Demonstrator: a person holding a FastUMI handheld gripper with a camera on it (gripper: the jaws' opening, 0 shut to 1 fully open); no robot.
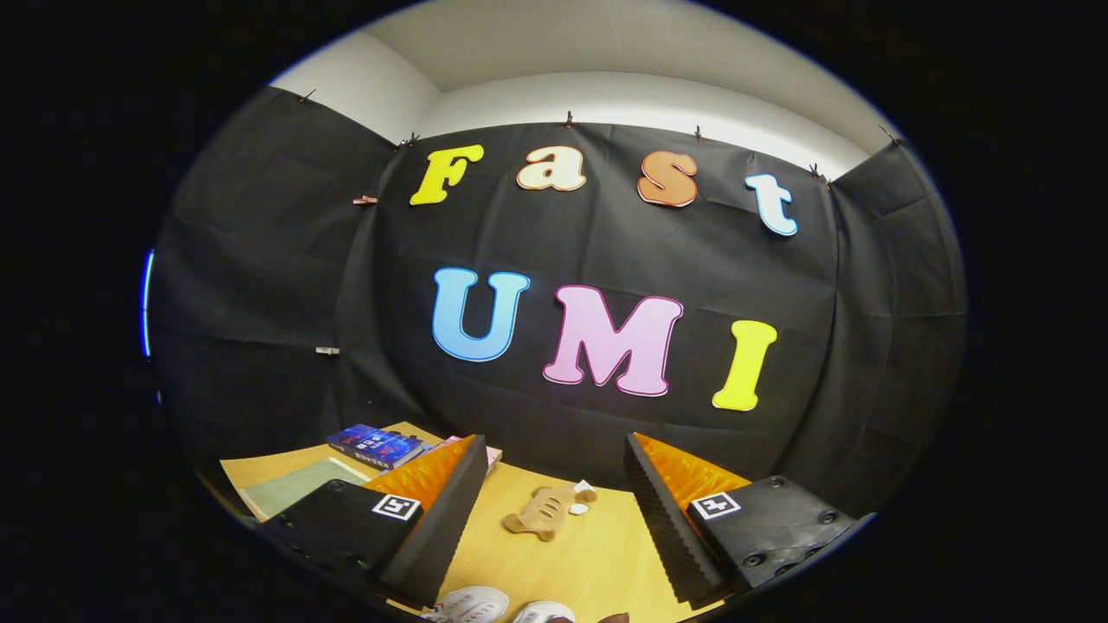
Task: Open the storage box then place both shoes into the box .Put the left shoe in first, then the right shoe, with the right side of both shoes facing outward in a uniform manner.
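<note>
Gripper view: tongs [554, 519] spread wide, empty, above two white shoes [498, 606] side by side on table [597, 554].

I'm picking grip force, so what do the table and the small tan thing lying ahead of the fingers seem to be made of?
The table looks like light wood or a wood-look laminate: pale yellow, smooth, a soft sheen. The tan thing, lying on it beyond the open gripper, looks like soft plush fabric: a matte, rounded, stitched shape with a small white tag. Its filling cannot be told.
</note>
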